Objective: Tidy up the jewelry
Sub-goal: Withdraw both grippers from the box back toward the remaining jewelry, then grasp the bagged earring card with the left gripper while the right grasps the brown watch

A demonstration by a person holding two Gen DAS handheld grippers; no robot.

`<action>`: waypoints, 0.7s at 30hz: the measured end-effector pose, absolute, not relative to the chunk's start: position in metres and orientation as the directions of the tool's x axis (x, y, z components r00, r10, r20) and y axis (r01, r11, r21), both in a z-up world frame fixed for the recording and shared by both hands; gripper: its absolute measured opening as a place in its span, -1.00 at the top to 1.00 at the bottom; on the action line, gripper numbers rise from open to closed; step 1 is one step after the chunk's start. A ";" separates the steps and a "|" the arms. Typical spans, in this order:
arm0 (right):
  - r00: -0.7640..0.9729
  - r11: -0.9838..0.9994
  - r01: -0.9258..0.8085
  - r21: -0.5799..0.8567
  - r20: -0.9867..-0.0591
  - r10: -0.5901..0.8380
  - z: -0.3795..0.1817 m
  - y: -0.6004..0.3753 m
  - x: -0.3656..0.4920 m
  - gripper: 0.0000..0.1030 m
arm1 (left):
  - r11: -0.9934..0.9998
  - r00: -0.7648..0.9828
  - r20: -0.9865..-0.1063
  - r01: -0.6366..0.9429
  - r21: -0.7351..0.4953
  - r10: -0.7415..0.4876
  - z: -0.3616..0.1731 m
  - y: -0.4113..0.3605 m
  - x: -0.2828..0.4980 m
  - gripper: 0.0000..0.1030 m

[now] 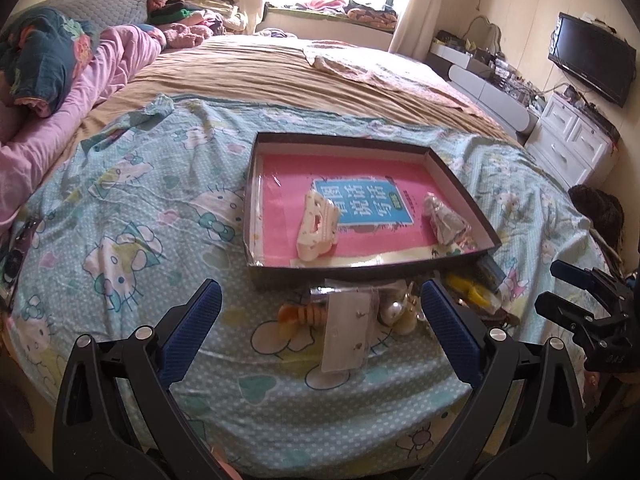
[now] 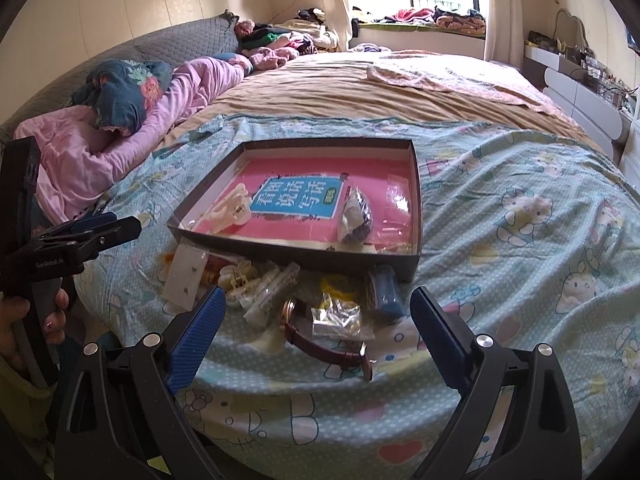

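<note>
A bed (image 1: pixel 132 208) covered by a teal cartoon-cat sheet carries all the task items. On the sheet rests a shallow dark tray (image 1: pixel 460 196), whose floor is a pink book cover (image 2: pixel 292 196) with a blue label of large white Chinese characters; a small green tag sits at the label's corner, too small to read. Inside the tray lie a cream hair claw (image 1: pixel 318 226) and a small clear packet of patterned pieces (image 1: pixel 446 218).

Loose jewelry lies on the sheet just in front of the tray's near wall: a white earring card in a clear sleeve (image 1: pixel 345 332), an orange striped clip (image 1: pixel 298 314), a pearl-like bead piece (image 1: pixel 394 310), a yellow ring-shaped item (image 2: pixel 338 284), a blue box (image 2: pixel 384 292), a brown-strapped watch (image 2: pixel 328 344) and a crinkled clear bag (image 2: pixel 340 320) touching the watch.

The left tongs (image 1: pixel 320 320) stand spread wide, released, framing the earring card without touching it. In the right wrist view the body of the left tongs reads "GenRobot.AI". The right tongs (image 2: pixel 316 320) are likewise spread wide and hold nothing, with the watch and bag between their blue pads (image 2: pixel 196 332).
</note>
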State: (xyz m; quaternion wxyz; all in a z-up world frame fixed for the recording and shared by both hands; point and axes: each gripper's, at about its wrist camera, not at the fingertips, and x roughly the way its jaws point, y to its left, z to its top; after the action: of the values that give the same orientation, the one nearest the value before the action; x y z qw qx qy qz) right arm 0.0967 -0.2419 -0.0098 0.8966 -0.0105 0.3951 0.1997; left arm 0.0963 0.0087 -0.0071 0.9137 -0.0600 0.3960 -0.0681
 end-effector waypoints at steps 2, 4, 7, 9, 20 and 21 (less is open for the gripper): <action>0.597 0.919 -0.369 0.140 -0.722 0.349 -0.015 -0.241 0.096 -0.80 | 0.984 0.666 -0.726 0.087 -0.155 -0.173 -0.013 0.005 0.095 -0.81; 0.585 0.917 -0.373 0.142 -0.731 0.352 -0.020 -0.240 0.095 -0.80 | 0.984 0.655 -0.735 0.096 -0.151 -0.176 -0.018 0.001 0.094 -0.81; 0.567 0.916 -0.370 0.155 -0.743 0.355 -0.027 -0.240 0.094 -0.80 | 0.985 0.641 -0.748 0.104 -0.138 -0.173 -0.026 -0.005 0.093 -0.81; 0.549 0.914 -0.369 0.165 -0.755 0.358 -0.034 -0.239 0.093 -0.80 | 0.986 0.631 -0.757 0.105 -0.132 -0.169 -0.031 -0.007 0.094 -0.81; 0.506 0.926 -0.312 0.213 -0.788 0.351 -0.061 -0.249 0.101 -0.80 | 0.987 0.582 -0.798 0.093 -0.128 -0.158 -0.057 -0.009 0.099 -0.61; 0.504 0.928 -0.306 0.214 -0.790 0.349 -0.063 -0.251 0.103 -0.80 | 0.987 0.575 -0.802 0.094 -0.133 -0.162 -0.060 -0.009 0.100 -0.57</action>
State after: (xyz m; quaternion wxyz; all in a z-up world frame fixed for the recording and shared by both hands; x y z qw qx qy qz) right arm 0.1027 -0.2506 -0.0632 0.8670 0.0232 0.4607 0.1888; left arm 0.0998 -0.0091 -0.0596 0.8867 -0.0378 0.4551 -0.0722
